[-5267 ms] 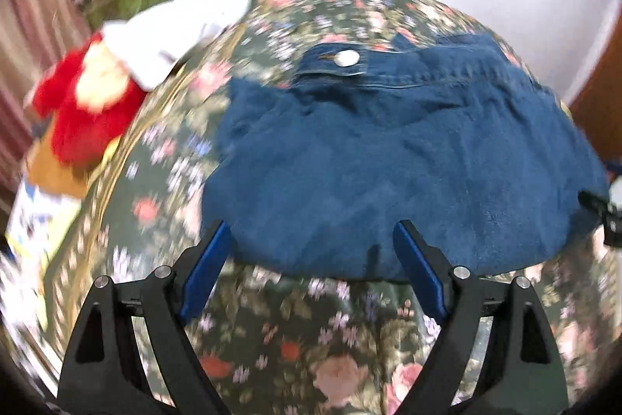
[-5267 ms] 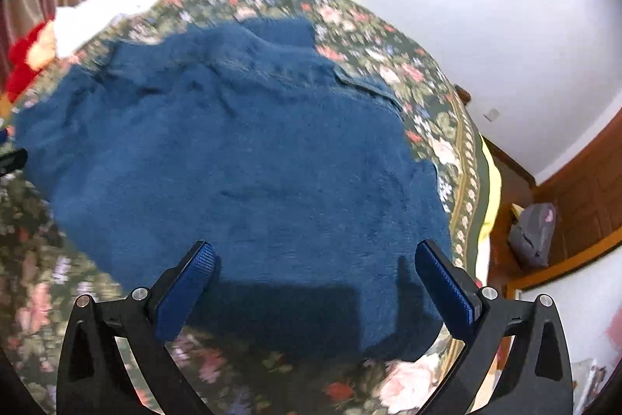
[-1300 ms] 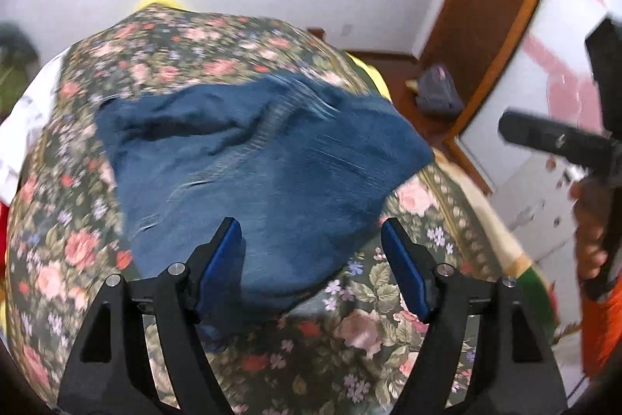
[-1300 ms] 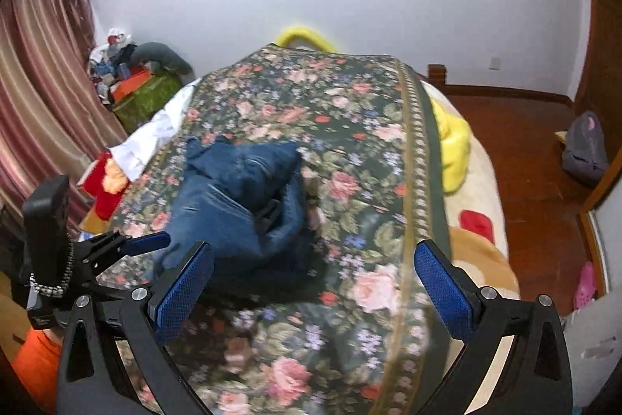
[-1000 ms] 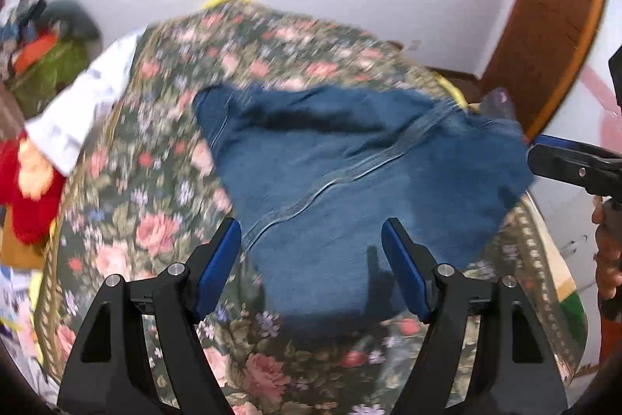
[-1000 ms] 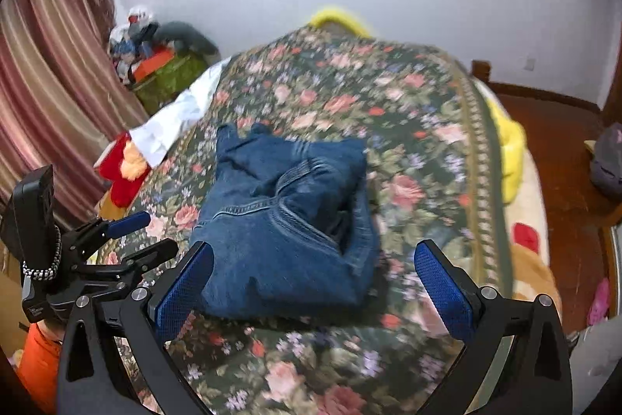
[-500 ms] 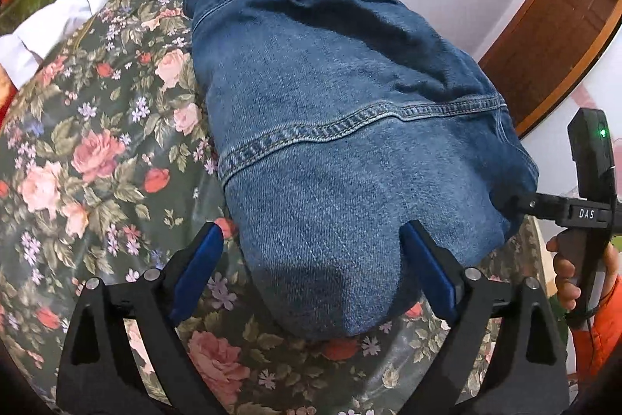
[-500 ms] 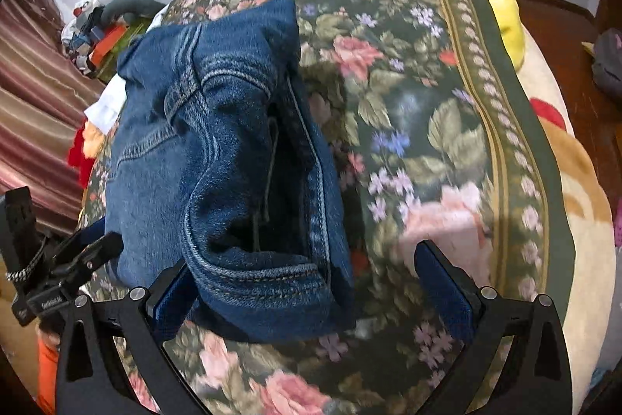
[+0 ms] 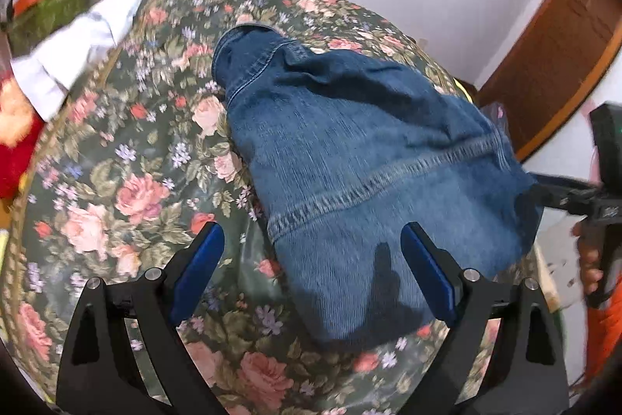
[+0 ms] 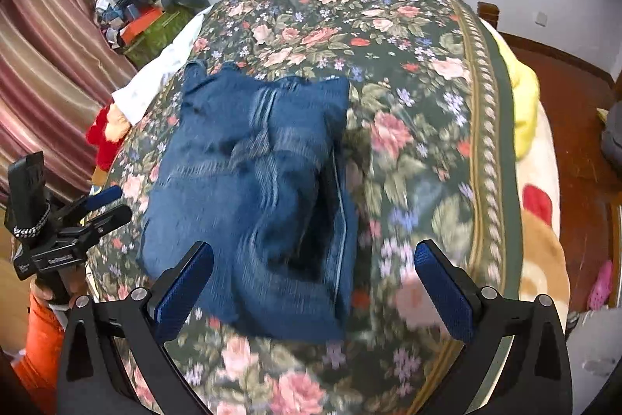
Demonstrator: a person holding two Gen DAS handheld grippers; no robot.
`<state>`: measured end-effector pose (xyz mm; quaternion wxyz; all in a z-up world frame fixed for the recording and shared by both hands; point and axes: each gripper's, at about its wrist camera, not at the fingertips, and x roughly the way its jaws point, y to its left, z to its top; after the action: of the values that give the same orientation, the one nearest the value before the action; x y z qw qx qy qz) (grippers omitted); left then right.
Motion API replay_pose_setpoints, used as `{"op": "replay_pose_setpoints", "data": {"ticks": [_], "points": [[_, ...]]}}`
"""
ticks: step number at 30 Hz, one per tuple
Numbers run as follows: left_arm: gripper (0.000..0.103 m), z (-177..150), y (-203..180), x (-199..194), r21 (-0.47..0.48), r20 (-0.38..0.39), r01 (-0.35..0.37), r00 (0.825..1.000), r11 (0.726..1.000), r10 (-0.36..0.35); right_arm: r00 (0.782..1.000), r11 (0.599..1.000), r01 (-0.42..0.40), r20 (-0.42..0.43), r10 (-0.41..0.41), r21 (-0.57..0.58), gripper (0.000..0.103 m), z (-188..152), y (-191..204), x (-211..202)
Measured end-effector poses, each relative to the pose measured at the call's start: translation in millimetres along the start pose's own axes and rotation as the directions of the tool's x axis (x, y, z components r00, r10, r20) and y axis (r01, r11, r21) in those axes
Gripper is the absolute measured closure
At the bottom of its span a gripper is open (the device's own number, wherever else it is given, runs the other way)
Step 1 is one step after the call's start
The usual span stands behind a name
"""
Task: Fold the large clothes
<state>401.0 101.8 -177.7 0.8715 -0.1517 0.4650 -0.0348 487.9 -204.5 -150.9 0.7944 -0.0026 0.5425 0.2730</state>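
Note:
A blue denim garment (image 9: pixel 365 158) lies folded into a thick bundle on the floral bedspread (image 9: pixel 128 181). My left gripper (image 9: pixel 311 263) is open and empty, just short of the bundle's near end. My right gripper (image 10: pixel 313 279) is open and empty, hovering over the bundle's open layered edge (image 10: pixel 330 220). The garment also shows in the right wrist view (image 10: pixel 248 181). The left gripper shows at the left edge of the right wrist view (image 10: pixel 105 205), and the right gripper shows at the right edge of the left wrist view (image 9: pixel 559 193).
White cloth (image 9: pixel 77 45) and a red stuffed toy (image 9: pixel 15 139) lie by the bed's left side. A yellow blanket (image 10: pixel 525 104) hangs off the right side. A wooden door (image 9: pixel 563 57), striped curtains (image 10: pixel 42 65) and a pile of things (image 10: pixel 144 14) ring the bed.
Both grippers have drawn back and up from the bundle since half a second ago. The folded garment stays on the bed. Both views are blurred by motion.

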Motion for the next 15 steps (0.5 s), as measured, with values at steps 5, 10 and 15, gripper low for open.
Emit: {"op": "replay_pose_setpoints", "data": {"ticks": [5, 10, 15], "points": [[0.010, 11.4, 12.9, 40.3, -0.125, -0.110, 0.101, 0.987, 0.987, -0.115, 0.980, 0.987, -0.129, -0.142, 0.141, 0.092, 0.000, 23.3, -24.7, 61.4], [0.006, 12.9, 26.5, 70.9, -0.211, -0.121, 0.184, 0.970, 0.960, -0.212, 0.918, 0.945, -0.295, -0.230, 0.322, 0.142, 0.000, 28.9, -41.5, 105.0], [0.003, 13.8, 39.6, 99.2, -0.274, -0.118, 0.261, 0.946, 0.926, -0.302, 0.895, 0.917, -0.370, -0.208, 0.395, 0.149, 0.000, 35.9, -38.0, 120.7]]}}
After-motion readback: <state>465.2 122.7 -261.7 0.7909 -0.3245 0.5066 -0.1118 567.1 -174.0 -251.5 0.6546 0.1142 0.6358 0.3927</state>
